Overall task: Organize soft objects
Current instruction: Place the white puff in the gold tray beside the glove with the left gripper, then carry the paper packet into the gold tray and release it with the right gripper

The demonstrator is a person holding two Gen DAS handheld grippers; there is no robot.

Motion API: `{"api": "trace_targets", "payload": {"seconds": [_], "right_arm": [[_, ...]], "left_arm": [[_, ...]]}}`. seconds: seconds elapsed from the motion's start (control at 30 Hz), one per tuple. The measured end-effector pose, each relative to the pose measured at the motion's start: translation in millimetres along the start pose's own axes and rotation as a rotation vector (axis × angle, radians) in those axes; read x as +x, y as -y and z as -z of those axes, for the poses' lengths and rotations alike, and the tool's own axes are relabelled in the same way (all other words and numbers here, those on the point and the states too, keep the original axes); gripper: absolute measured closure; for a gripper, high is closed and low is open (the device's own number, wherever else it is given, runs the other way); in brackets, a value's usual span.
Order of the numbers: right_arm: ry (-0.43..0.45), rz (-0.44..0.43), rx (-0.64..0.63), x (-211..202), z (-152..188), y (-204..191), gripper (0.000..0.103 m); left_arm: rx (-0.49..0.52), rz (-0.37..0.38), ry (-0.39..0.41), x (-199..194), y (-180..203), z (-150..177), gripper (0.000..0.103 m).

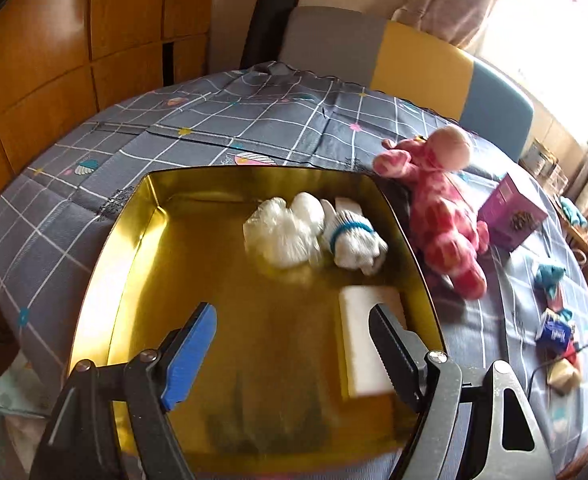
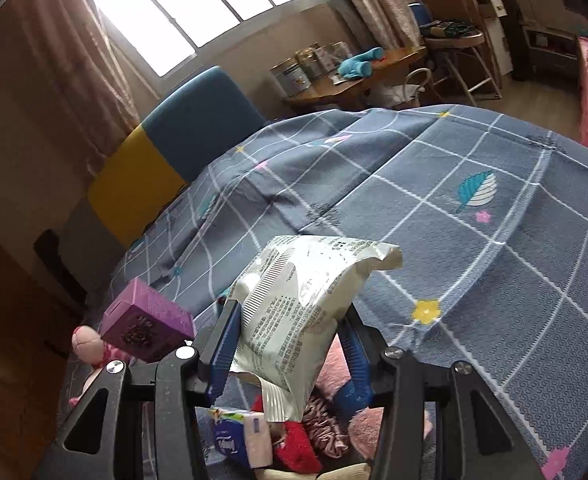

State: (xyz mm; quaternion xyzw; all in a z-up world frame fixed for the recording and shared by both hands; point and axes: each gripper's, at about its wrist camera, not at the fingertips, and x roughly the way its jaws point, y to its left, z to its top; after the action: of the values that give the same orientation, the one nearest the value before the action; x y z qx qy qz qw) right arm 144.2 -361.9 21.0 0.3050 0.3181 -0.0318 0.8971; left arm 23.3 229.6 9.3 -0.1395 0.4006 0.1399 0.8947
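My left gripper (image 1: 294, 336) is open and empty above the gold tin box (image 1: 133, 232) on the bed. In the box lie a white mesh puff (image 1: 279, 234), a rolled white sock with a blue band (image 1: 352, 240) and a white sponge block (image 1: 360, 344) next to my right finger. A pink plush toy (image 1: 442, 208) lies just right of the box. My right gripper (image 2: 289, 336) is shut on a silver-white snack packet (image 2: 294, 312), held above a pile of small soft items (image 2: 294, 440) on the bed.
A purple carton (image 1: 512, 210) stands right of the plush; it also shows in the right wrist view (image 2: 145, 328). A tissue pack (image 2: 233, 436), red cloth and pink fabric lie below my right gripper. The grey checked bedspread (image 2: 474, 240) covers the bed. A headboard (image 1: 414, 60) stands behind.
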Motion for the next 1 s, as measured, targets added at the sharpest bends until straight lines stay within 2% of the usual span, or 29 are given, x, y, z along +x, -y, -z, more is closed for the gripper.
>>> {"api": "trace_targets", "payload": {"seconds": [0.2, 0.3, 0.43, 0.67, 1.0], "right_arm": [[-0.129, -0.132, -0.219, 17, 26, -52, 0.054], [-0.192, -0.142, -0.351, 26, 48, -78, 0.054], [-0.273, -0.173, -0.464, 34, 75, -102, 0.054], [-0.388, -0.297, -0.533, 34, 118, -139, 0.054], [-0.516, -0.485, -0.706, 15, 195, -223, 0.054]], "left_arm": [[0.032, -0.003, 0.025, -21, 13, 14, 0.019], [0.065, -0.019, 0.056, -31, 22, 17, 0.019], [0.097, -0.035, 0.078, -40, 29, 21, 0.018], [0.114, -0.038, 0.077, -42, 31, 25, 0.018], [0.089, -0.032, 0.065, -42, 19, 31, 0.018]]}}
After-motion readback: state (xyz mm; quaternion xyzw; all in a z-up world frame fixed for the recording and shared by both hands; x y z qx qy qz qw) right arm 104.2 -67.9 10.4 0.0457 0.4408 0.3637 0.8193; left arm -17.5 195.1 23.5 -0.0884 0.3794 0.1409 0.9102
